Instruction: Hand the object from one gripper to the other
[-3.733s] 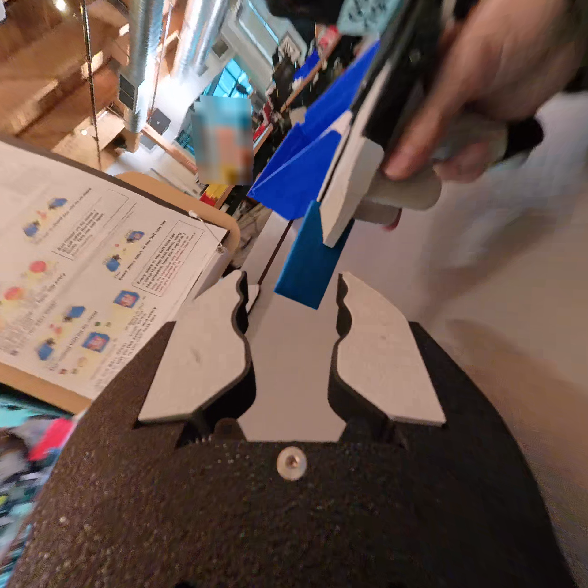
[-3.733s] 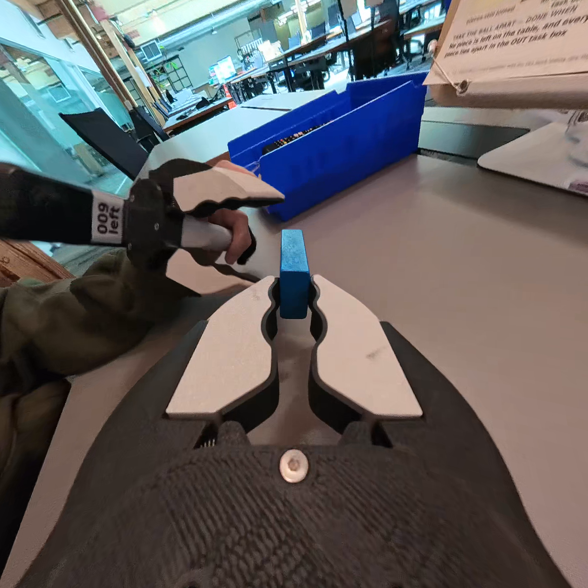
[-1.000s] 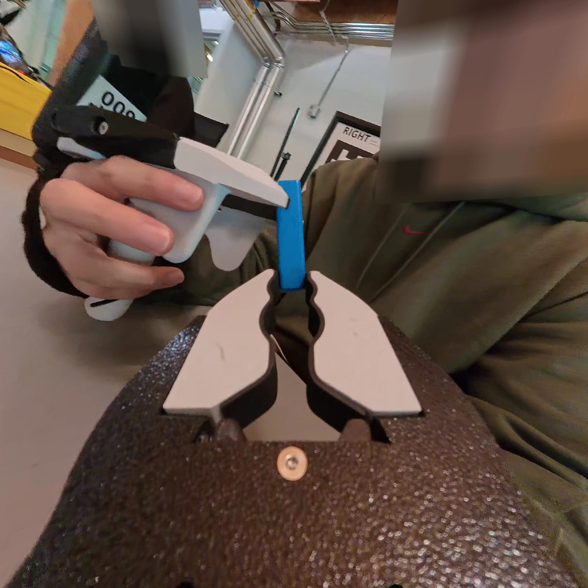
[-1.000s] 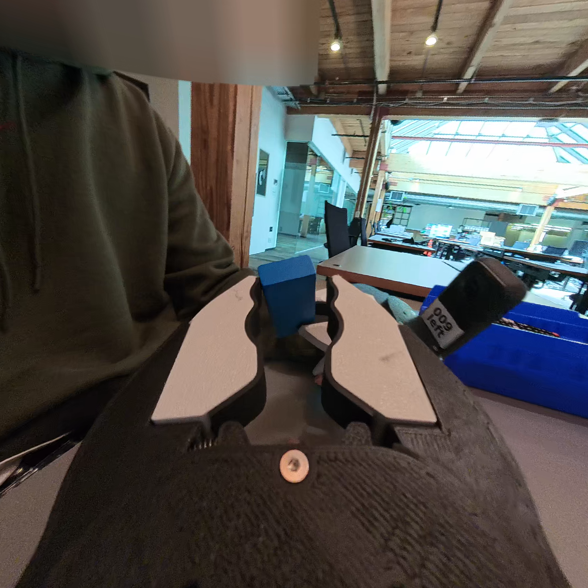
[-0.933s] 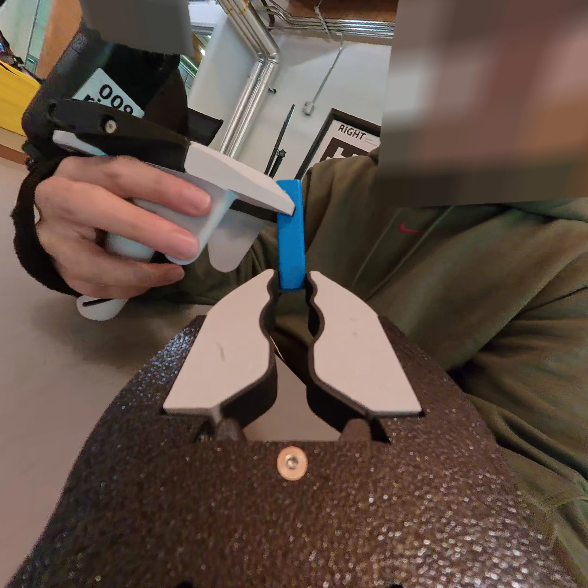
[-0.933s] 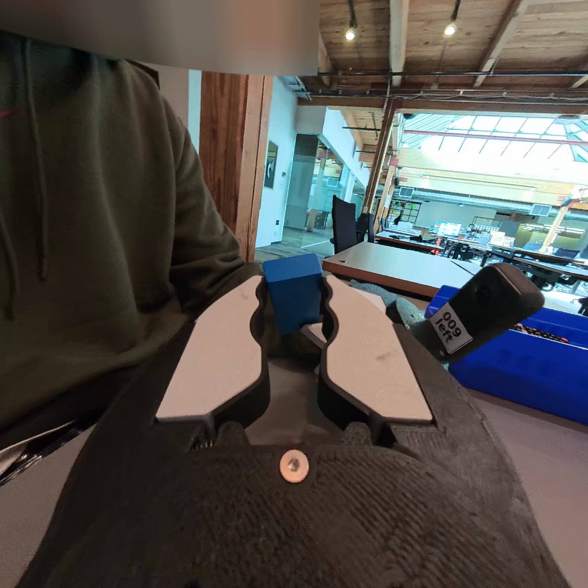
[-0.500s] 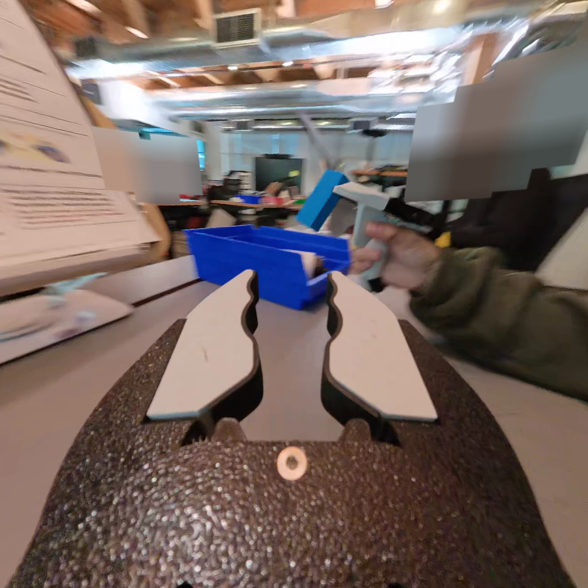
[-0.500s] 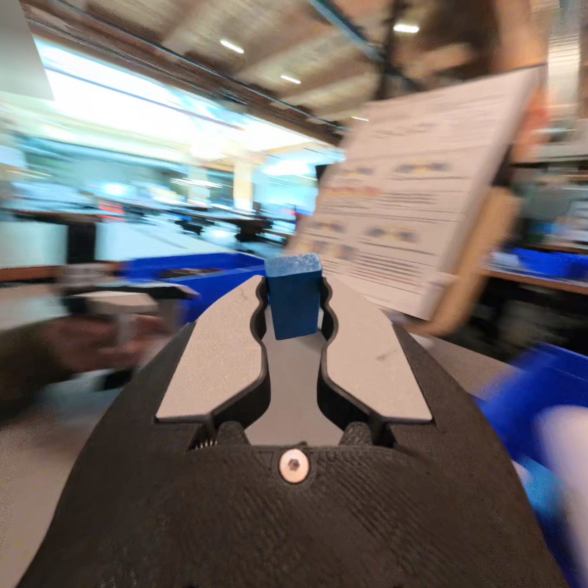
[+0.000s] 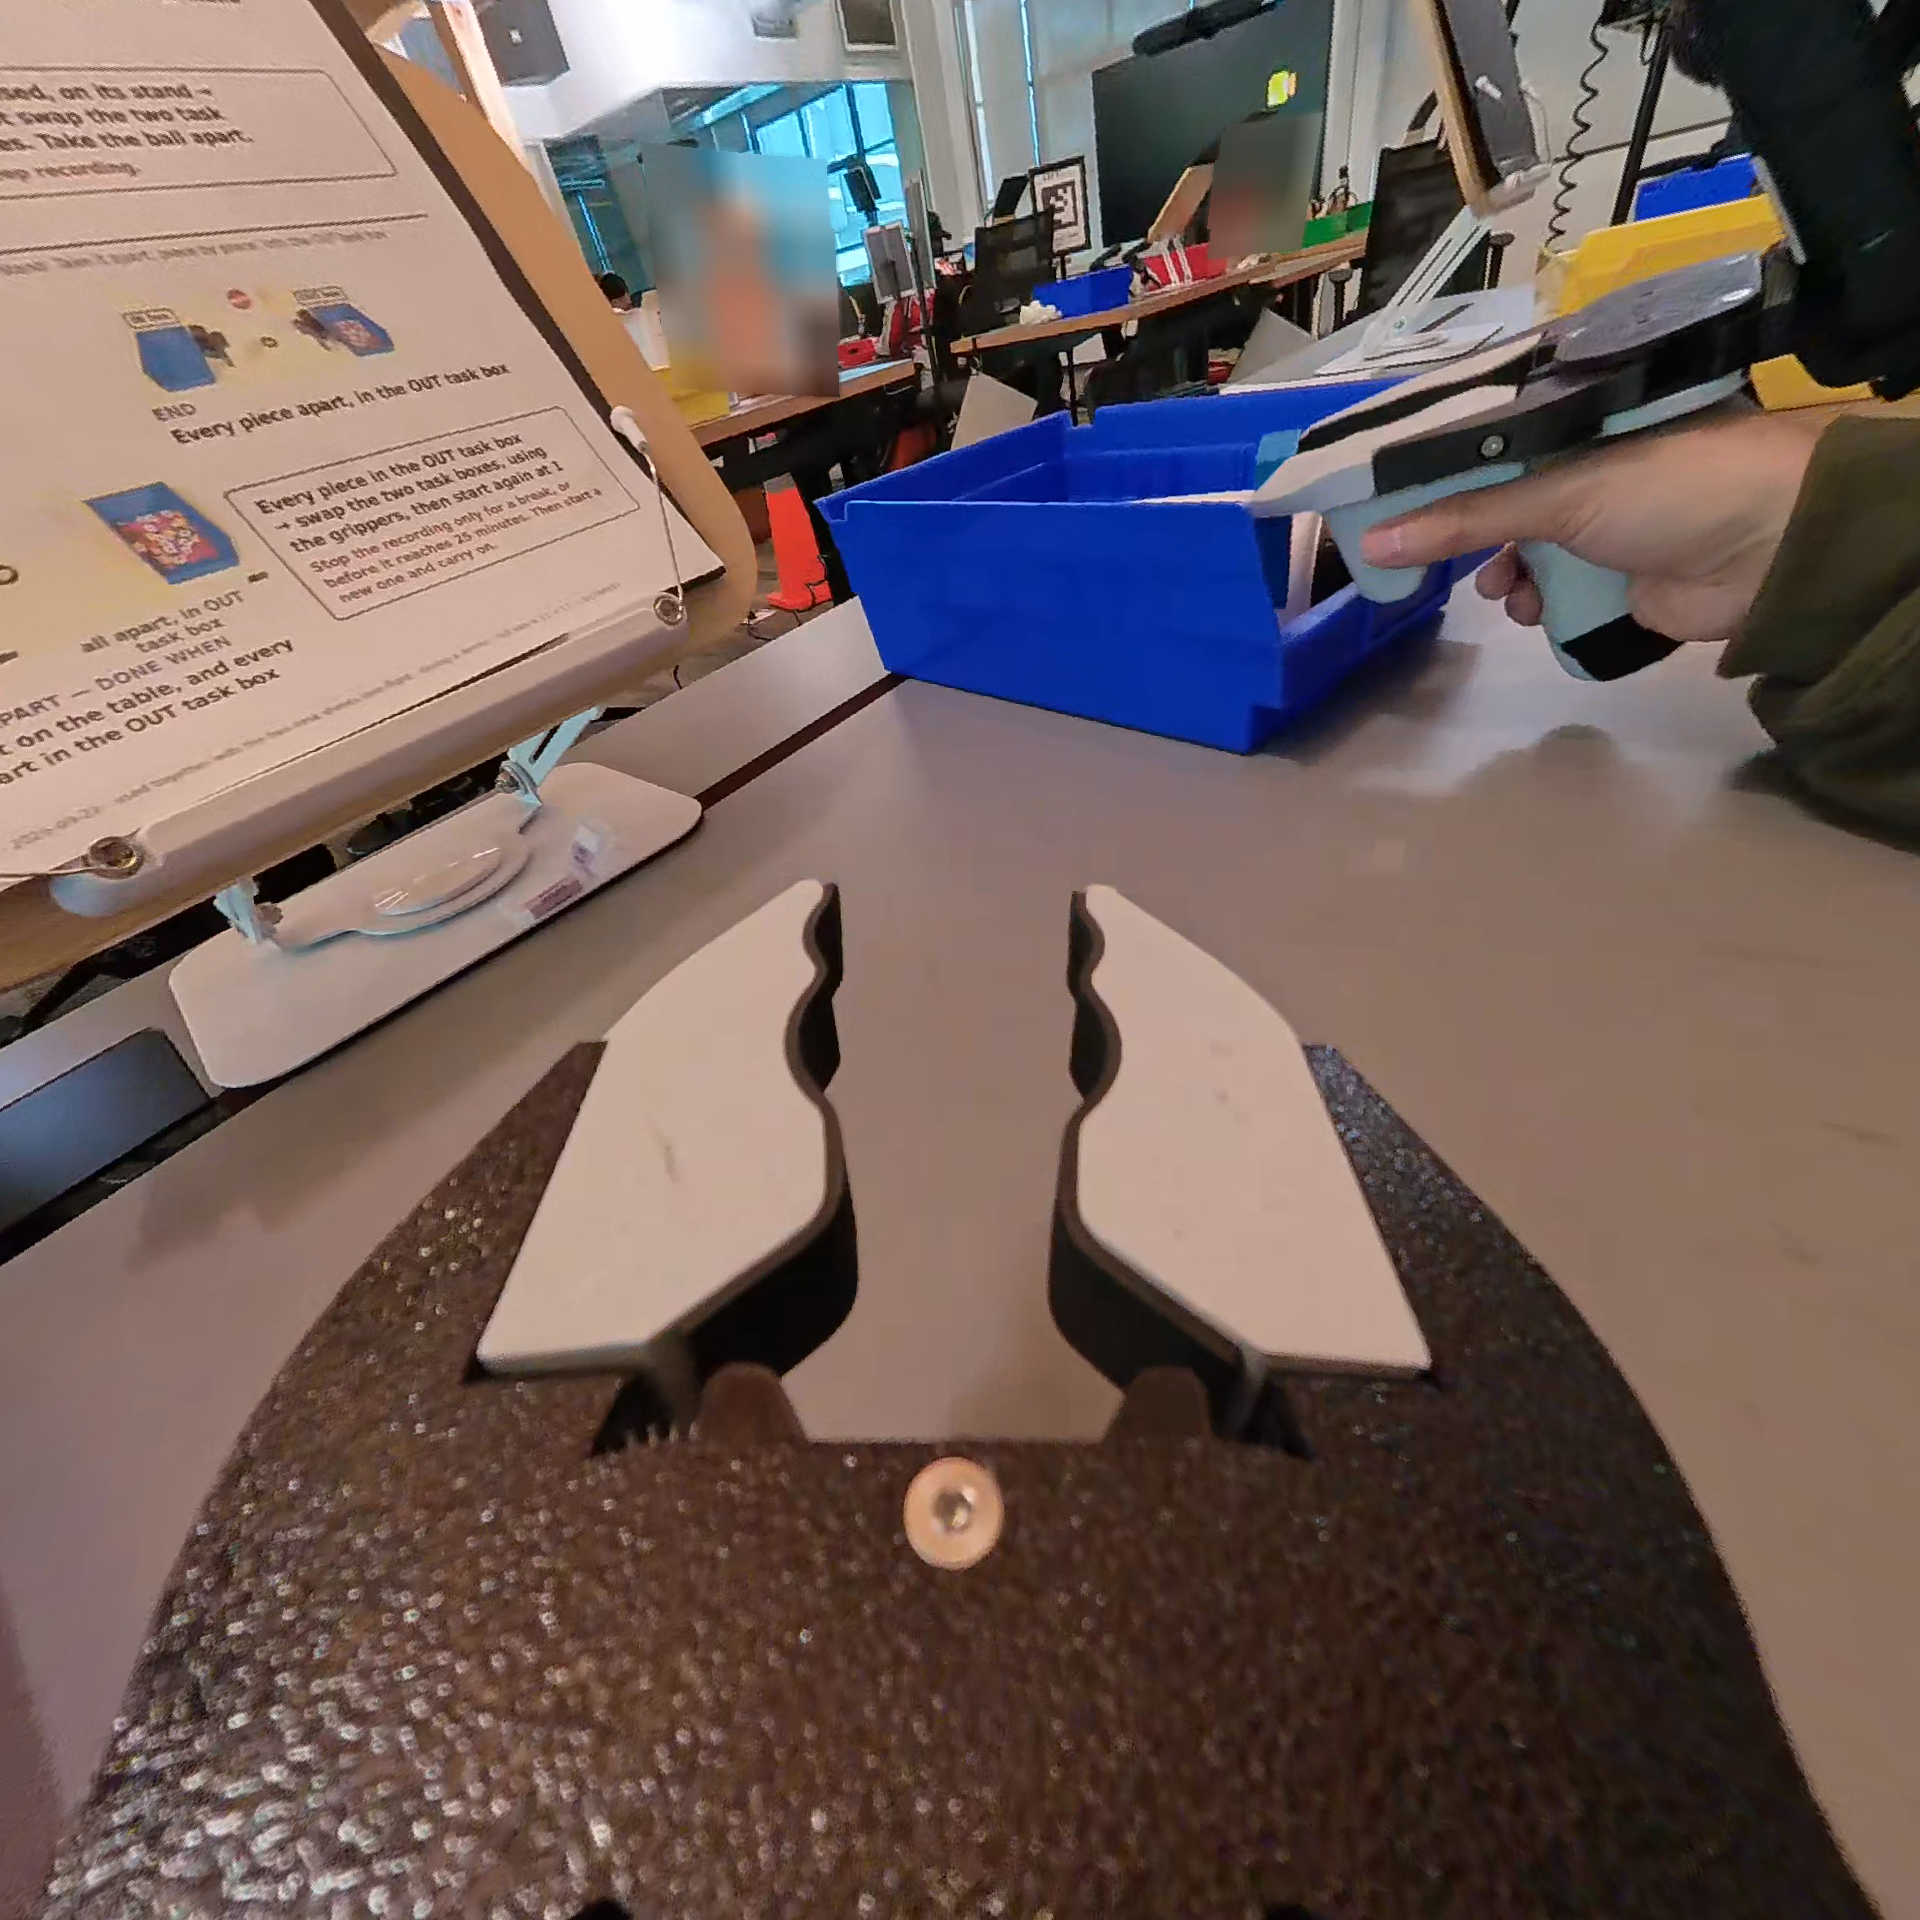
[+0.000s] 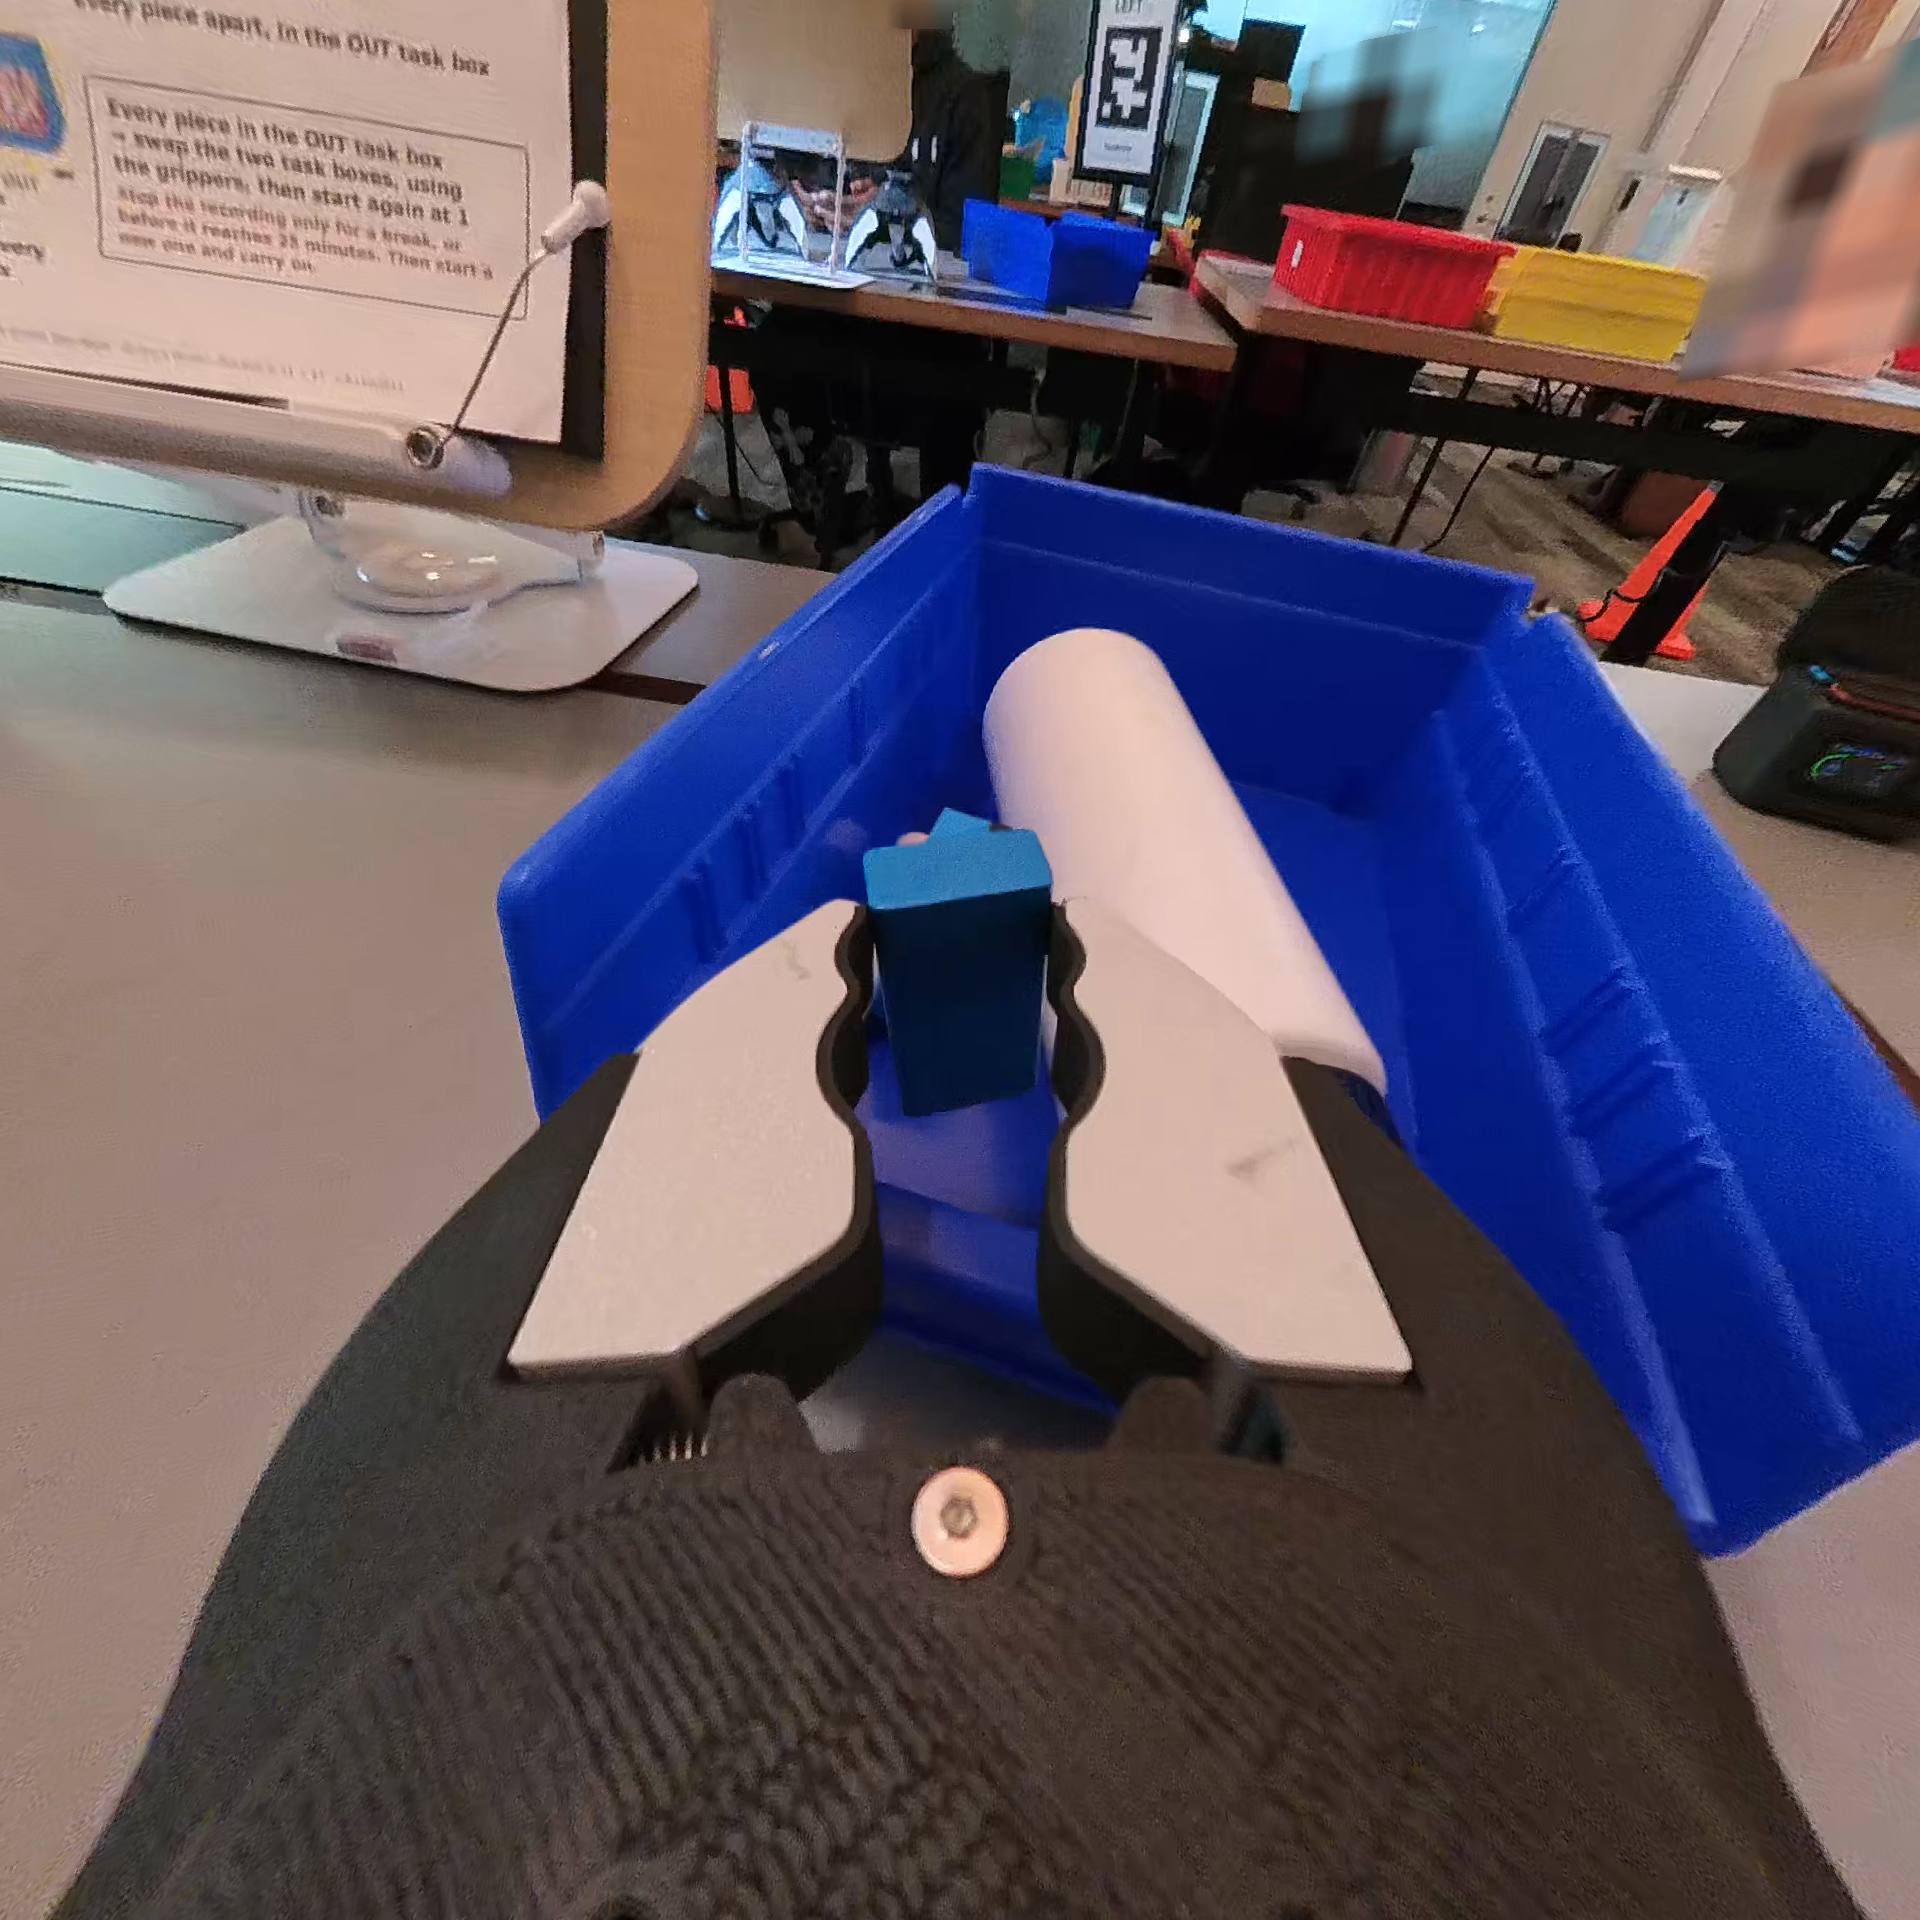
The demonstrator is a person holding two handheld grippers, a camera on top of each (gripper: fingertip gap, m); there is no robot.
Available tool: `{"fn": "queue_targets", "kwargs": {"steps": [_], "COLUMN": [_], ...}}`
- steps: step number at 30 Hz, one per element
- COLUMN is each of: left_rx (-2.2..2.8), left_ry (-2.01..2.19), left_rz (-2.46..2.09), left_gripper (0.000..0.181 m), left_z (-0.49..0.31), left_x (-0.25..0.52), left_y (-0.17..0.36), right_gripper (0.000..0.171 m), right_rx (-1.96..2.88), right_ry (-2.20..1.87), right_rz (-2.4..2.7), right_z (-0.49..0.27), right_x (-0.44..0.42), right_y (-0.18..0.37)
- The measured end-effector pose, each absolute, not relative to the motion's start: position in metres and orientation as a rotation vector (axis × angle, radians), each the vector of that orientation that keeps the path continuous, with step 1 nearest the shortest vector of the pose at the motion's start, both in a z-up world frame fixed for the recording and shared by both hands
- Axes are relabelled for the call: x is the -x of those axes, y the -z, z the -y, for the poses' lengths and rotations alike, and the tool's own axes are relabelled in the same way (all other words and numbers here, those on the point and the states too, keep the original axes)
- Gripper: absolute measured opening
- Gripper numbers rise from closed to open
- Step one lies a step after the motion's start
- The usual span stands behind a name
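Observation:
My right gripper (image 10: 954, 920) is shut on a blue block (image 10: 958, 982) and holds it upright over the near end of a blue bin (image 10: 1621, 1039). A white cylinder (image 10: 1143, 831) lies inside the bin. My left gripper (image 9: 951, 904) is open and empty above the grey table (image 9: 1455, 987). In the left wrist view the right gripper (image 9: 1283, 483), held by a hand (image 9: 1642, 530), reaches over the same blue bin (image 9: 1060, 582) at the right; a sliver of the blue block (image 9: 1274, 449) shows at its tips.
An instruction sheet on a stand (image 9: 312, 416) rises at the left, its white base (image 9: 416, 914) on the table; it also shows in the right wrist view (image 10: 312, 208). A black device (image 10: 1839, 758) sits at the far right. Other tables with coloured bins stand behind. The tips of one gripper are about 30 cm away from the tips of the other.
The left gripper let go of the blue block and opened. The right gripper took the block and carried it away over the blue bin. Both grippers swung to face the table.

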State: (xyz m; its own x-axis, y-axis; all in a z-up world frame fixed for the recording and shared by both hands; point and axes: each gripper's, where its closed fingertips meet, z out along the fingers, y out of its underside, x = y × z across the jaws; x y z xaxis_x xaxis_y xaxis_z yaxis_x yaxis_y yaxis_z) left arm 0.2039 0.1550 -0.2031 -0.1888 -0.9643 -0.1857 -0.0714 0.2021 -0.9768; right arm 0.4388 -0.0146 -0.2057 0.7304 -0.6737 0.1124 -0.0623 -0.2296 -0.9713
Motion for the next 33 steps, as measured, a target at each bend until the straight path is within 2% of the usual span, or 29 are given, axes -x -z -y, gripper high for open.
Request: {"fn": "queue_targets", "kwargs": {"steps": [3, 5, 7, 13, 16, 20, 26, 33], "left_rx": [1.052, 1.057, 1.056, 1.054, 1.104, 1.355, 1.781, 2.198], "left_ry": [1.164, 1.171, 1.163, 1.129, 1.101, 0.979, 0.798, 0.877], "left_rz": [-1.484, -1.486, -1.476, -1.380, -1.263, -1.036, -1.064, -1.335], "left_gripper": [0.041, 0.041, 0.041, 0.040, 0.037, 0.034, 0.037, 0.042], "left_z": [-0.156, -0.156, -0.157, -0.172, -0.202, -0.275, -0.364, -0.395], "left_x": [-0.204, -0.204, -0.204, -0.196, -0.181, -0.137, -0.082, -0.110], "left_y": [0.203, 0.203, 0.201, 0.179, 0.157, 0.142, 0.173, 0.213], "right_gripper": [0.047, 0.065, 0.075, 0.072, 0.064, 0.064, 0.063, 0.063], "right_rx": [1.721, 1.716, 1.669, 1.441, 1.429, 1.488, 1.558, 1.592], "right_ry": [0.594, 0.611, 0.643, 0.834, 0.739, 0.571, 0.479, 0.391], "right_rz": [-0.575, -0.570, -0.532, -0.132, 0.022, 0.112, 0.170, 0.089], "right_z": [0.009, 0.007, 0.003, -0.034, -0.061, -0.089, -0.103, -0.106], "right_x": [-0.434, -0.432, -0.425, -0.356, -0.315, -0.278, -0.263, -0.272], "right_y": [0.207, 0.205, 0.194, 0.135, 0.136, 0.158, 0.179, 0.195]}}
